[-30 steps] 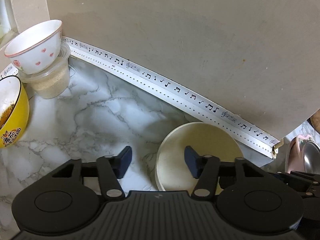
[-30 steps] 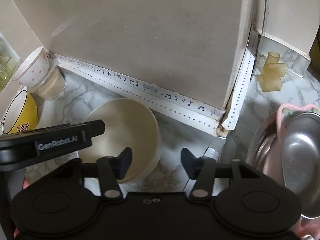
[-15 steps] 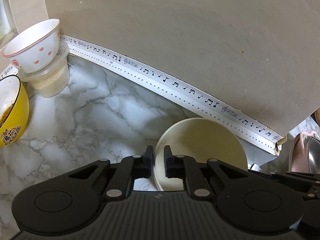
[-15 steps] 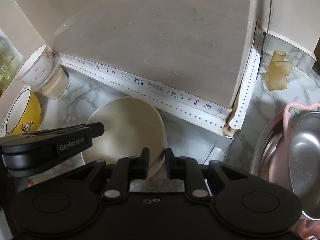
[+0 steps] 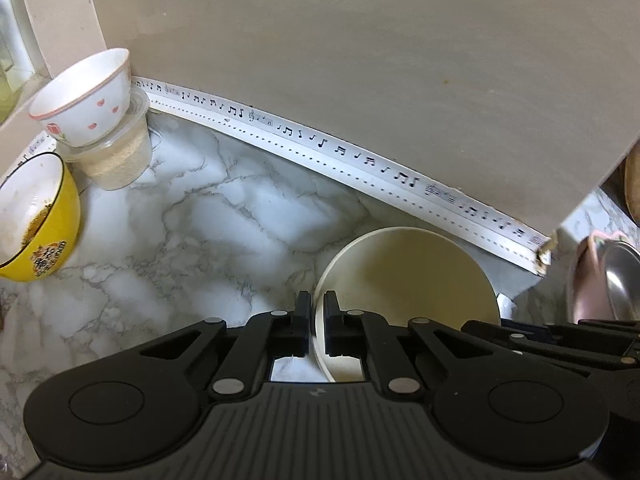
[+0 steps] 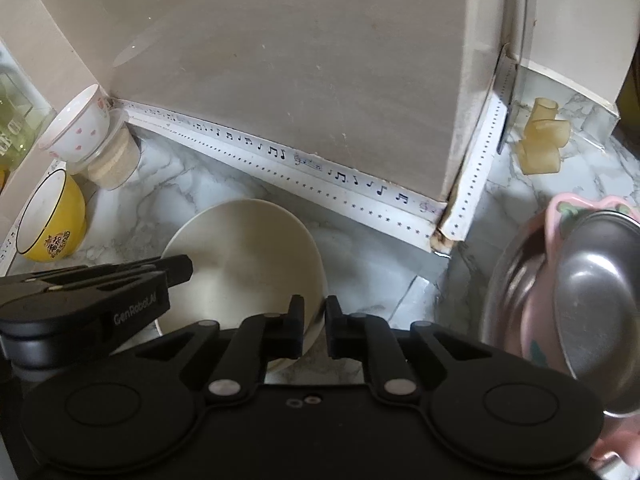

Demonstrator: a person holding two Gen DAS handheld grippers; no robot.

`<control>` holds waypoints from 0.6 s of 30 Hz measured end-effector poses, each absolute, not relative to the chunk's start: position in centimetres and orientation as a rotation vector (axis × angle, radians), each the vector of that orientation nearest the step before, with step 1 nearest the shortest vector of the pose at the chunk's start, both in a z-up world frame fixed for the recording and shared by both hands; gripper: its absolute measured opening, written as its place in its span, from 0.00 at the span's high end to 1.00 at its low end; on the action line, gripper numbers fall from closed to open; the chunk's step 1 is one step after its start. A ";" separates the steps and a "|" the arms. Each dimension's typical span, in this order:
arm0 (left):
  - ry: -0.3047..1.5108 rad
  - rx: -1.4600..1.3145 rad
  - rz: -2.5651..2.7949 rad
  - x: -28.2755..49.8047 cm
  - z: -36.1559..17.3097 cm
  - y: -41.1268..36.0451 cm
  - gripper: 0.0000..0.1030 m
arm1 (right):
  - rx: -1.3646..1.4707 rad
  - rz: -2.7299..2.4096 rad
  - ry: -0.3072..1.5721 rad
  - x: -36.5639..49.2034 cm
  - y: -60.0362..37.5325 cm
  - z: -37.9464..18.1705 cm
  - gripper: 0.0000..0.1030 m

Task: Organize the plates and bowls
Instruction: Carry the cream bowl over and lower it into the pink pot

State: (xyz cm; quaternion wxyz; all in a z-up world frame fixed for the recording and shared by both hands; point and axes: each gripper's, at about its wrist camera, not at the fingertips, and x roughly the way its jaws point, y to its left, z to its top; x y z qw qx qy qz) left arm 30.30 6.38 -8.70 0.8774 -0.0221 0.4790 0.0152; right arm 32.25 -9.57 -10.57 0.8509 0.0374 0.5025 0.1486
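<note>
- Left gripper: fingers clamped on near-left rim of cream bowl;
- Right gripper: fingers clamped on the bowl's opposite rim;
- Bowl sits on marble table, near wall;
- Yellow bowl at far left.

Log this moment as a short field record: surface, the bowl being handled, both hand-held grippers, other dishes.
surface: marble-pattern counter
held item: cream bowl
left hand-held gripper: shut on the cream bowl's left rim
right hand-held gripper: shut on the cream bowl's right rim
far left: yellow bowl; white heart-print bowl tilted on a plastic tub
right: steel dish in a pink dish
</note>
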 end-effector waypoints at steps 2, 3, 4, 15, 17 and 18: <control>0.992 -0.044 0.028 29.6 -8.1 6.1 0.95 | 0.075 0.320 1.053 31.7 -9.8 -10.0 0.89; 0.989 -0.045 0.025 29.2 -7.6 5.9 0.95 | 0.071 0.324 1.047 31.4 -10.0 -9.7 0.89; 0.986 -0.045 0.021 28.8 -7.2 5.7 0.95 | 0.066 0.326 1.041 31.1 -10.2 -9.3 0.89; 0.947 -0.007 -0.010 25.7 -2.9 2.1 0.95 | 0.070 0.325 0.972 27.8 -13.5 -5.2 0.89; 0.936 0.005 -0.017 25.3 -2.1 1.2 0.95 | 0.068 0.323 0.963 27.2 -14.4 -4.4 0.89; 0.930 0.012 -0.022 25.0 -1.7 0.7 0.95 | 0.067 0.322 0.959 27.0 -14.9 -4.0 0.89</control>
